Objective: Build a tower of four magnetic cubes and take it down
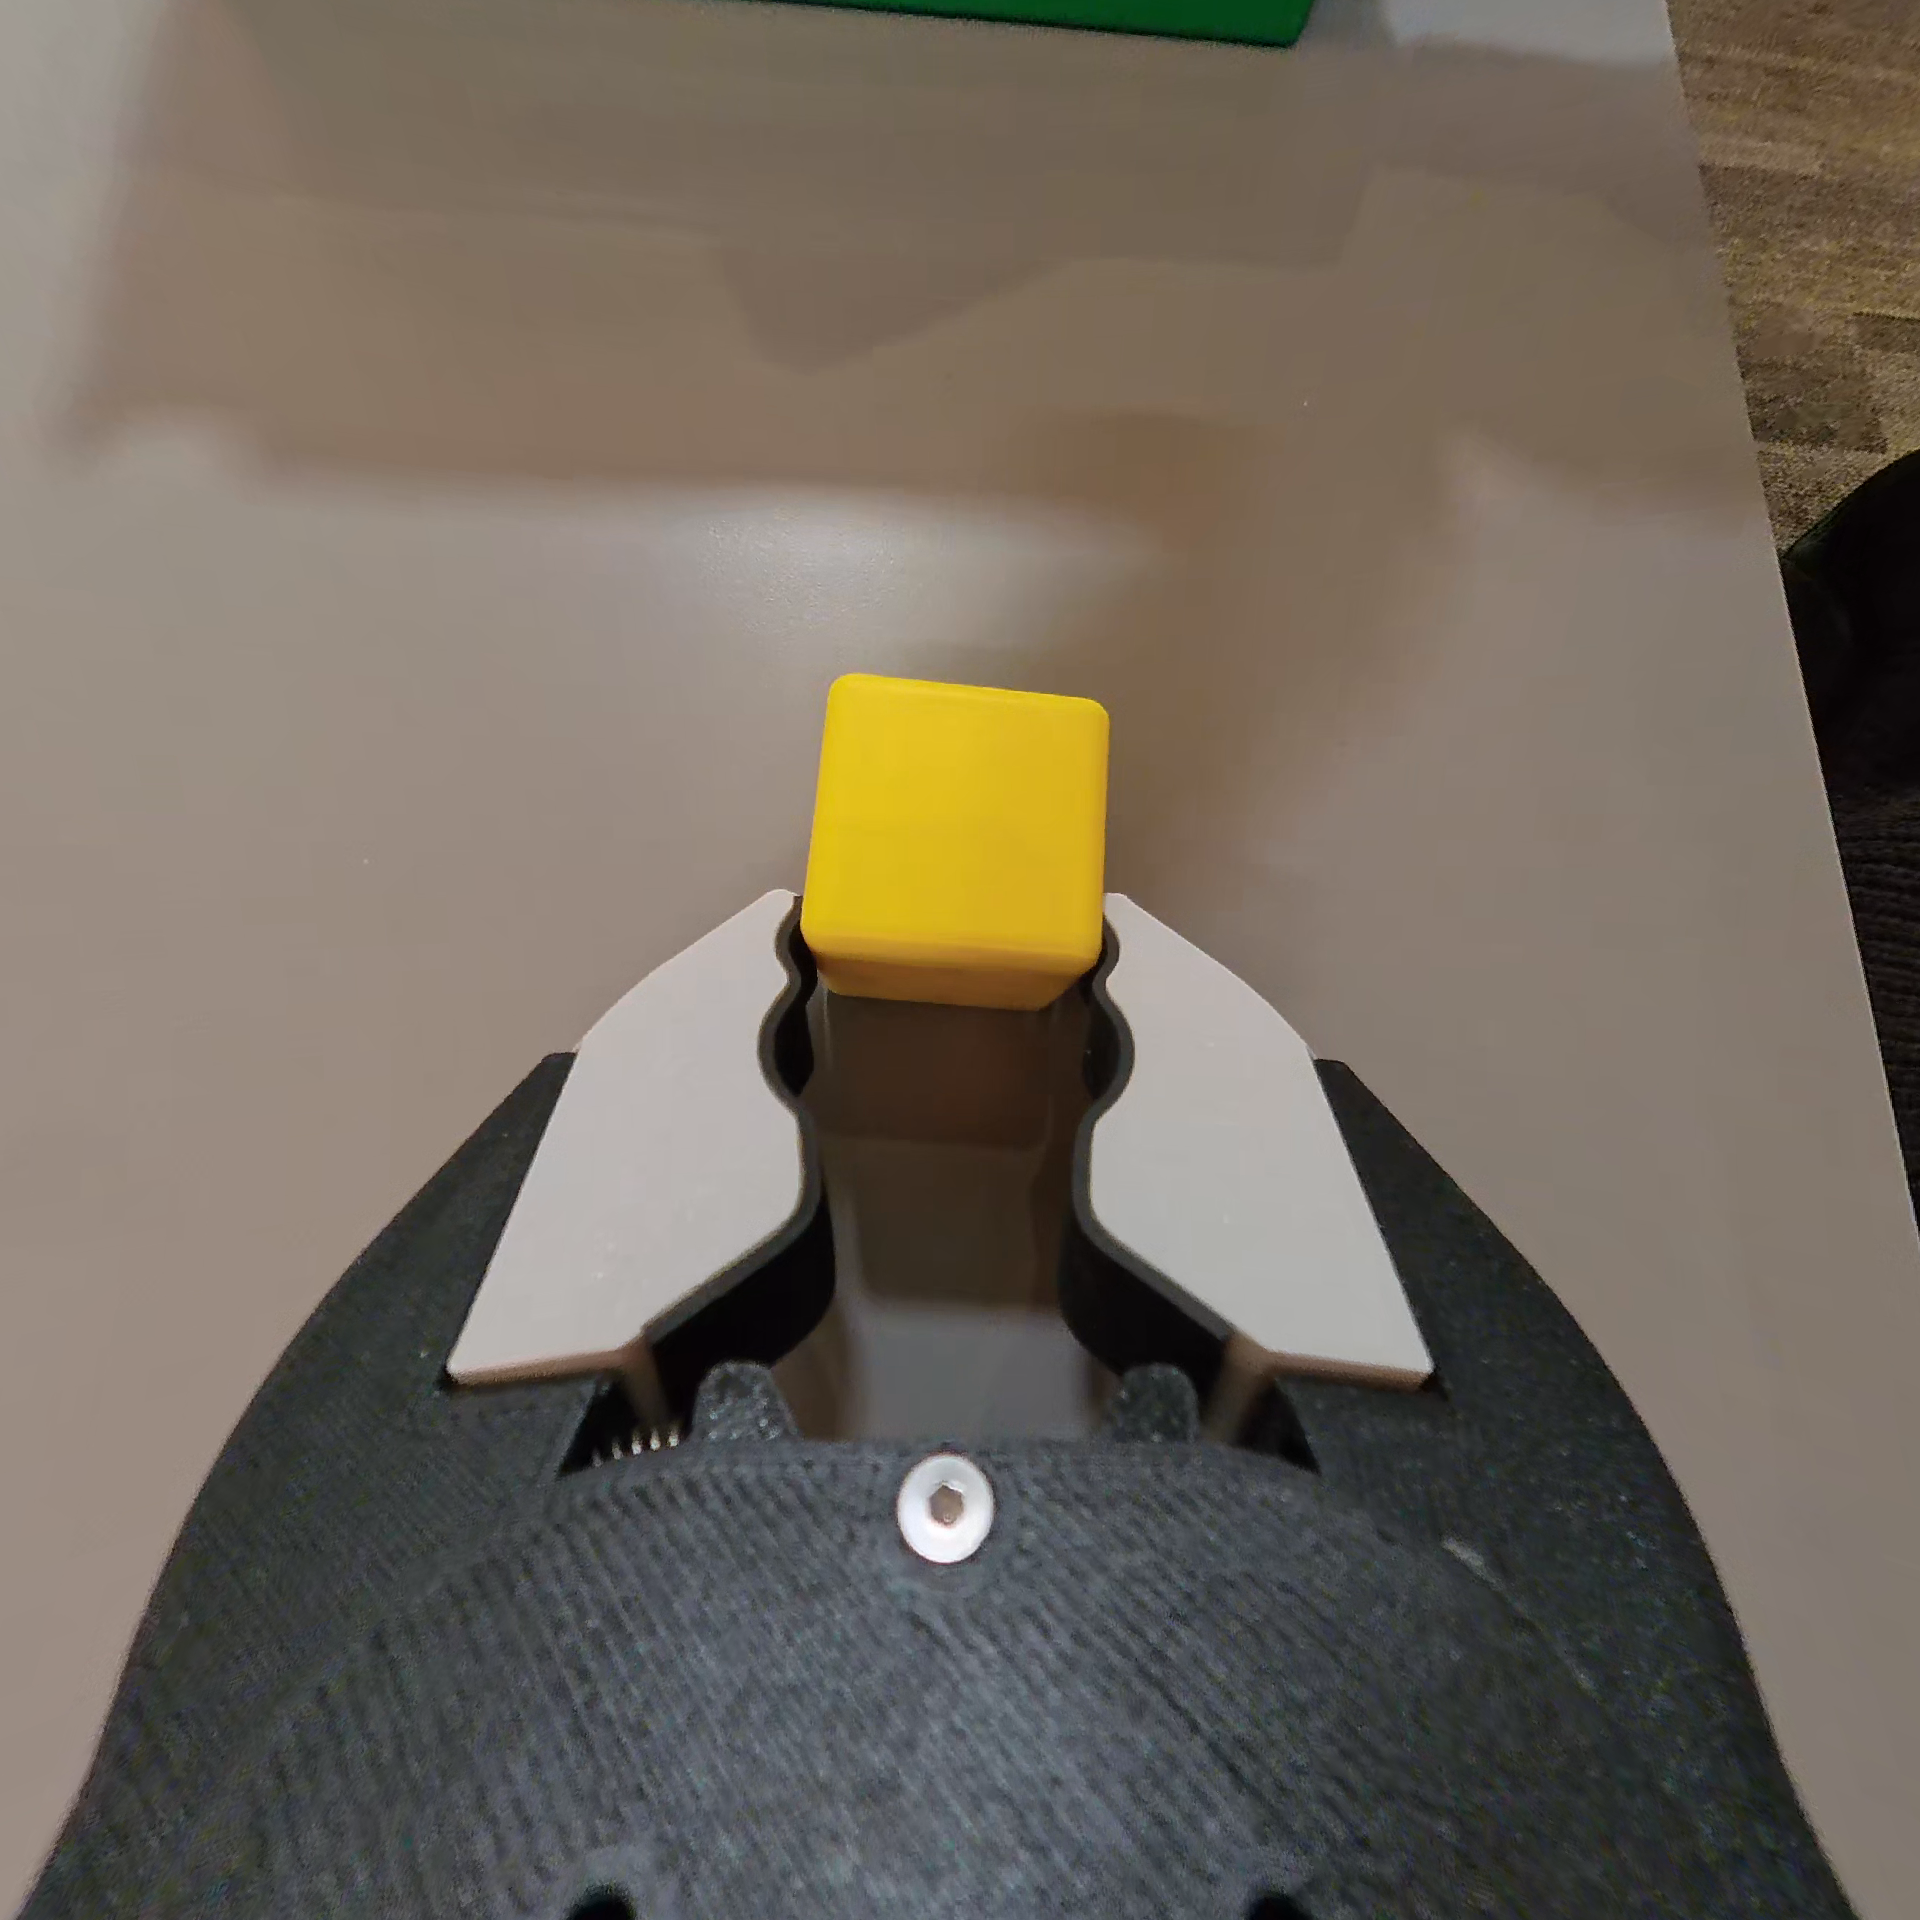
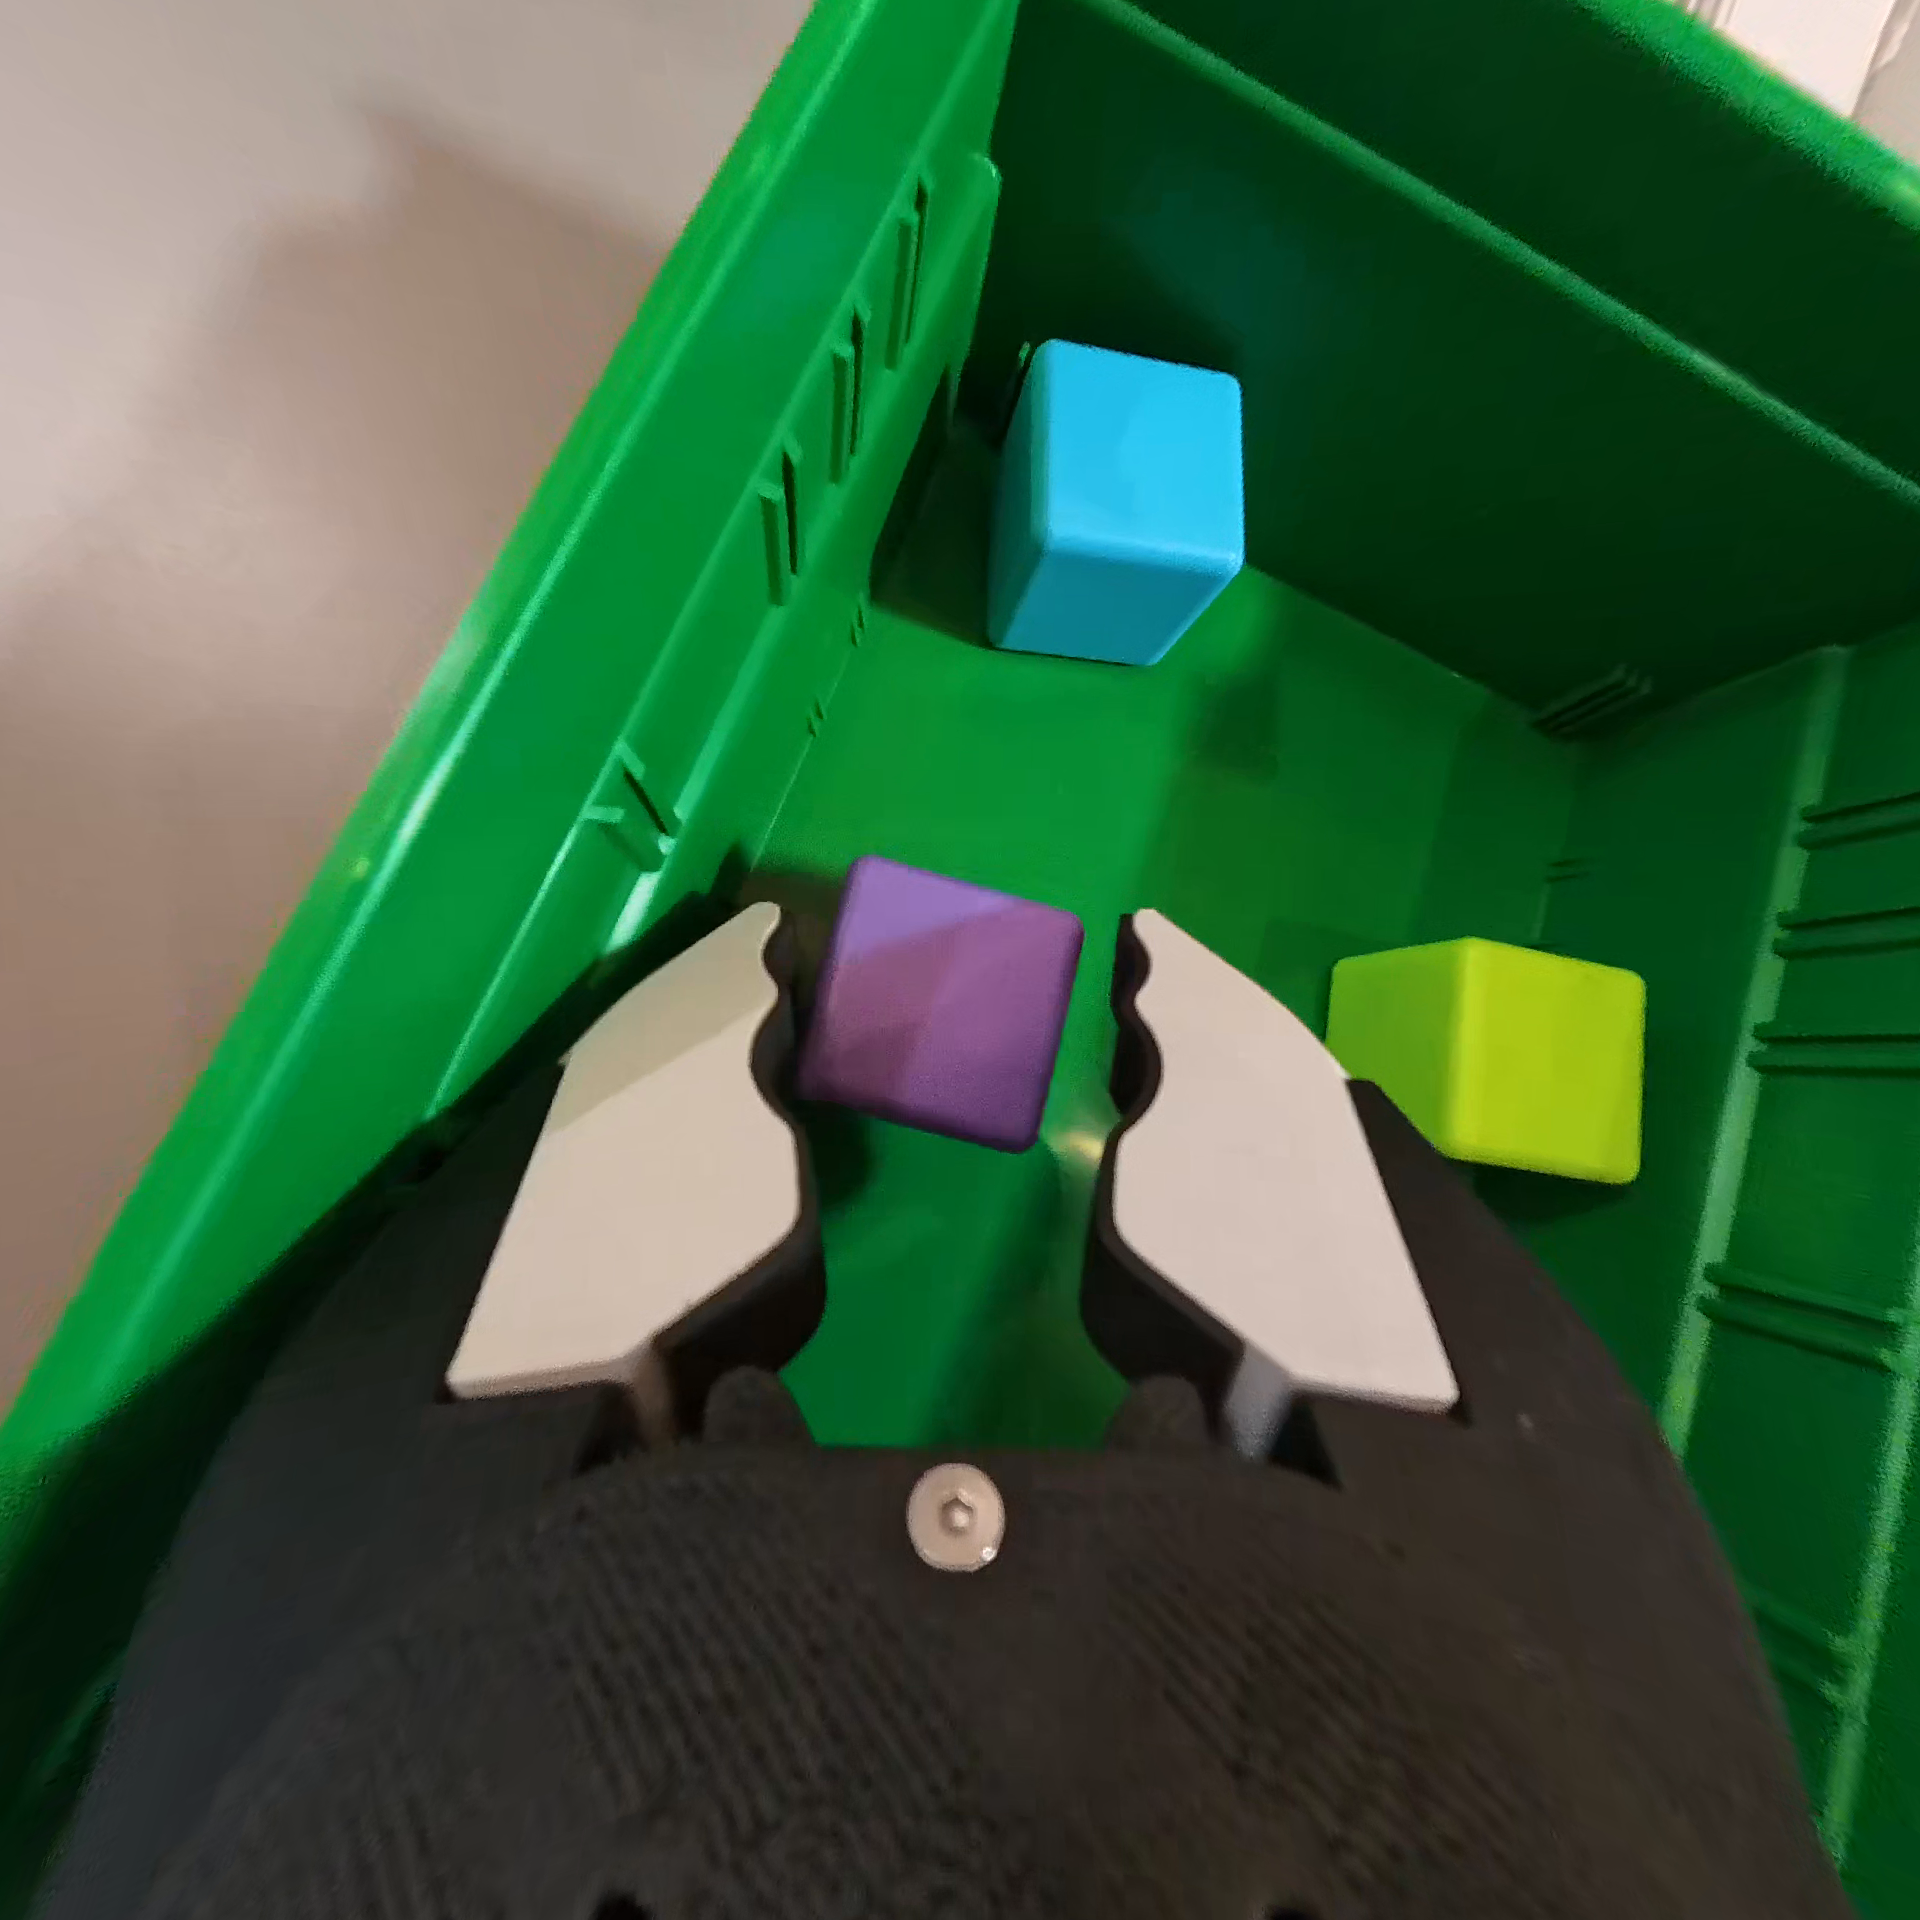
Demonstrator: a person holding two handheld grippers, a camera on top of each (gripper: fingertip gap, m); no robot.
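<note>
In the left wrist view my left gripper (image 1: 953,906) is shut on a yellow cube (image 1: 956,831). Both fingertips press its sides and it hangs a little above the beige table (image 1: 520,623). In the right wrist view my right gripper (image 2: 956,920) is open inside a green bin (image 2: 727,623). A tilted purple cube (image 2: 940,1003) sits between its fingers. It touches the left finger (image 2: 644,1122), with a gap to the right finger (image 2: 1247,1143). A blue cube (image 2: 1122,509) lies in the bin's far corner. A lime cube (image 2: 1496,1060) lies to the right of the gripper.
The bin's edge (image 1: 1039,16) shows at the far end of the table in the left wrist view. The table's right edge runs beside carpeted floor (image 1: 1818,260), with a dark object (image 1: 1870,779) there. The bin's ribbed walls (image 2: 1818,1039) close in around my right gripper. Some 30 centimeters of space lies between my two pairs of fingers.
</note>
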